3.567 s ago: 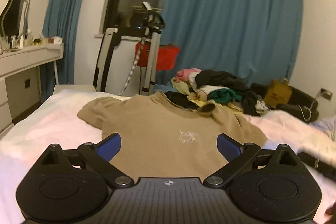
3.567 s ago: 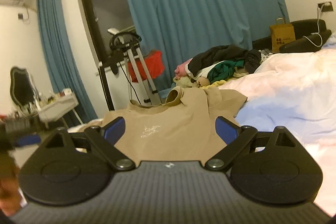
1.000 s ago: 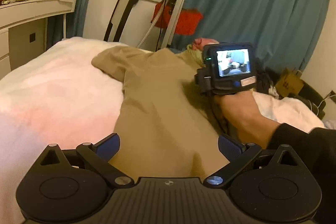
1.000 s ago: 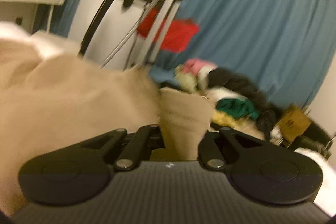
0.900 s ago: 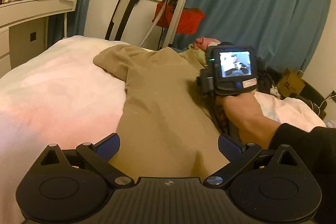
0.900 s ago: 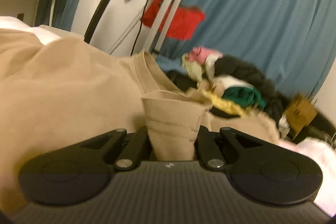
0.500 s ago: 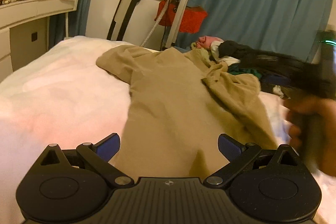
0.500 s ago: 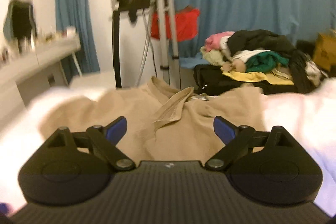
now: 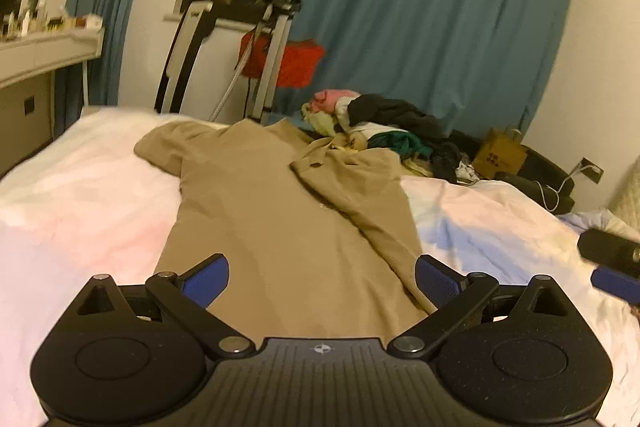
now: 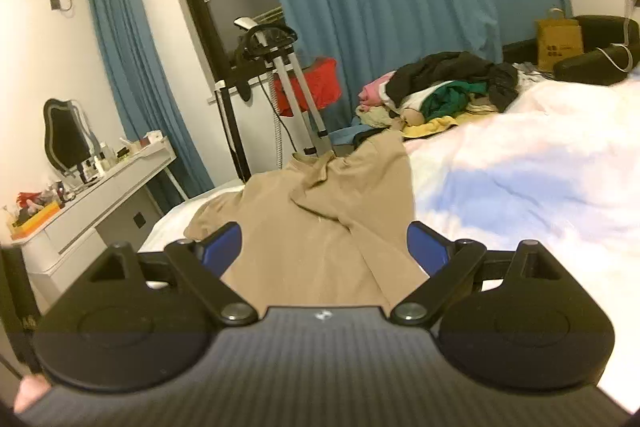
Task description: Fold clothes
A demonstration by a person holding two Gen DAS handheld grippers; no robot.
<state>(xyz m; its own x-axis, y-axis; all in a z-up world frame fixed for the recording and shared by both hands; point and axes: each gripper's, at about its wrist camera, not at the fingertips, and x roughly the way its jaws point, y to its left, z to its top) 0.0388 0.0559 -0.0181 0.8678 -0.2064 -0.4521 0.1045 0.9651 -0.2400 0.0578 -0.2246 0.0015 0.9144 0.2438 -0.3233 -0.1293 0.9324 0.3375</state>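
A tan T-shirt (image 9: 272, 219) lies on the white bed (image 9: 80, 211), collar away from me. Its right side and sleeve (image 9: 356, 187) are folded over the chest; its left sleeve lies spread out. The shirt also shows in the right wrist view (image 10: 328, 223). My left gripper (image 9: 322, 277) is open and empty above the shirt's hem. My right gripper (image 10: 324, 249) is open and empty, also near the hem. A part of the right gripper shows at the right edge of the left wrist view (image 9: 612, 267).
A pile of mixed clothes (image 9: 380, 123) lies at the far end of the bed. Behind it stand a garment steamer stand (image 9: 268, 59) and blue curtains (image 9: 432, 27). A white dresser (image 10: 100, 199) with small items stands on the left. A brown paper bag (image 10: 558, 43) is at the far right.
My right gripper let go of the shirt's right sleeve after laying it across the chest, opened, and drew back to the hem. The left gripper stayed open and rose slightly.
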